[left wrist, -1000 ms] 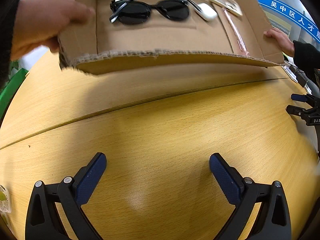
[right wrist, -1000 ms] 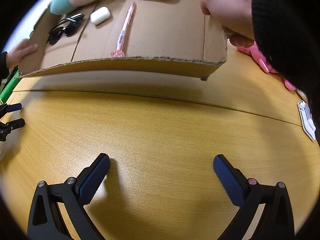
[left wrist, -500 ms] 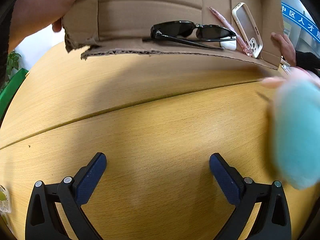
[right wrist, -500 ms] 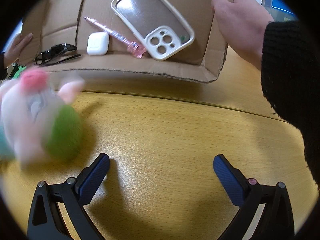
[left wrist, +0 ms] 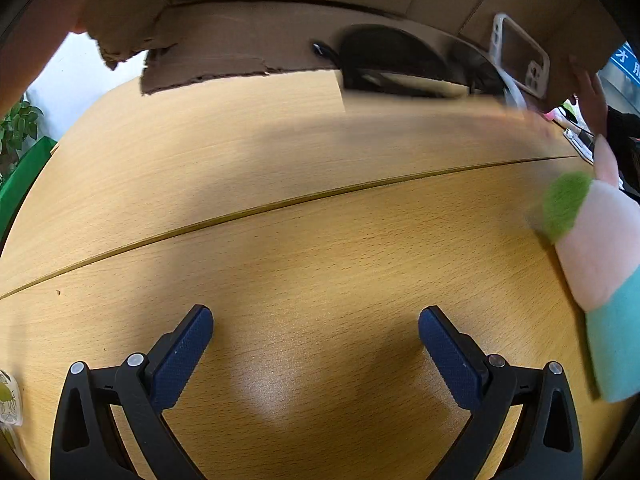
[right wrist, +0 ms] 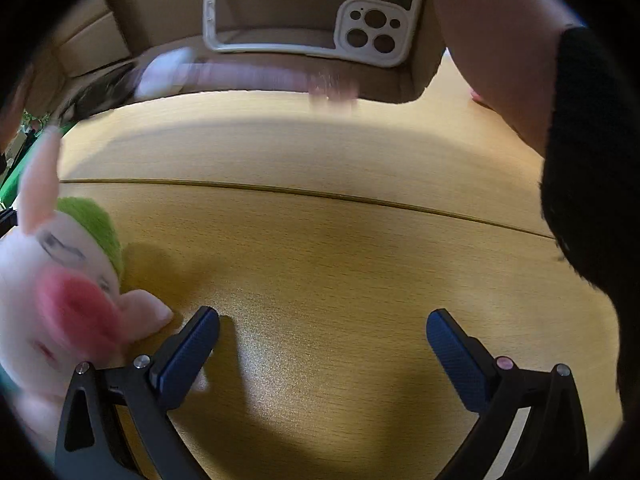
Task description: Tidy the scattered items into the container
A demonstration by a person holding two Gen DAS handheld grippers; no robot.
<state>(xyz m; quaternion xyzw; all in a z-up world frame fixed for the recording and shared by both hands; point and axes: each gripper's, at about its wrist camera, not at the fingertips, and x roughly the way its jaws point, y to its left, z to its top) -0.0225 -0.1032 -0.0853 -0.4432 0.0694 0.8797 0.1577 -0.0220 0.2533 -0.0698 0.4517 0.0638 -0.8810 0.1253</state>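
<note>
You've got bright, even light on the wooden table point(left wrist: 320, 240), with a pale glare patch near you between the fingers. The cardboard box point(left wrist: 248, 44) throws a broad soft shadow across the far side. Sunglasses point(left wrist: 384, 60) and pink pen point(right wrist: 256, 76) smear with motion blur; the plush toy point(right wrist: 60, 280) is soft too. Fisheye bends the table seam and blackens the corners.

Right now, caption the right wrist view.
Open right gripper over wooden table; pink plush pig beside it, tipped cardboard box spilling white phone case.
</note>
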